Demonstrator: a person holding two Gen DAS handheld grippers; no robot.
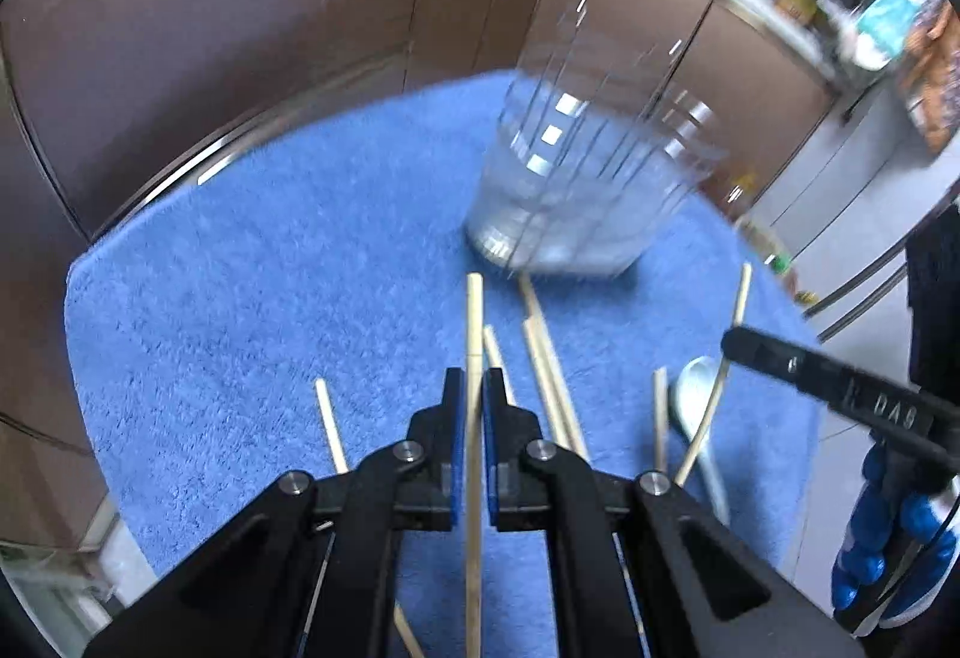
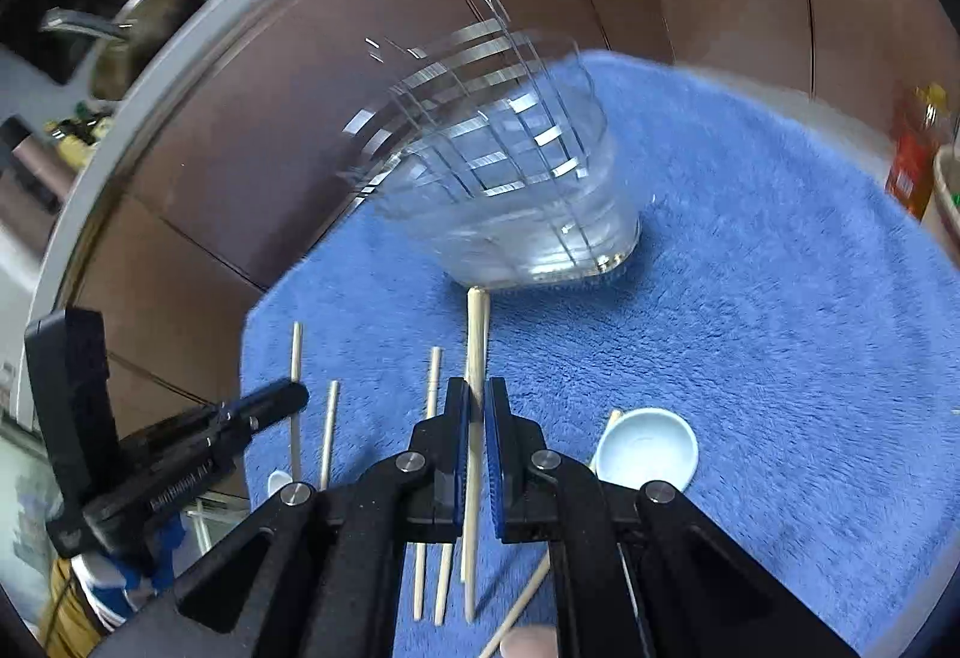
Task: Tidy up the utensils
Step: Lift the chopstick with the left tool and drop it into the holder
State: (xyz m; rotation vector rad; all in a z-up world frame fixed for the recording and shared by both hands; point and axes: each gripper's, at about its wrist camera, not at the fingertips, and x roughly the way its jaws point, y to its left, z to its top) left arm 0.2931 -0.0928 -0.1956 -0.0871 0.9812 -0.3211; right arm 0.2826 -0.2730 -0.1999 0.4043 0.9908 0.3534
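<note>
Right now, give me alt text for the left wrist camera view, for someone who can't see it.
The left gripper is shut on one wooden chopstick above a blue towel. More chopsticks and a pale spoon lie scattered there, before a blurred clear container; the right gripper enters at right.

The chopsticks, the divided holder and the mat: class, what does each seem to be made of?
Chopsticks: probably bamboo or pale wood, matt, tan and thin. Divided holder: looks like clear, glossy plastic or acrylic; see-through, bright glints. Mat: blue fabric with fuzzy pile, like a towel.
</note>
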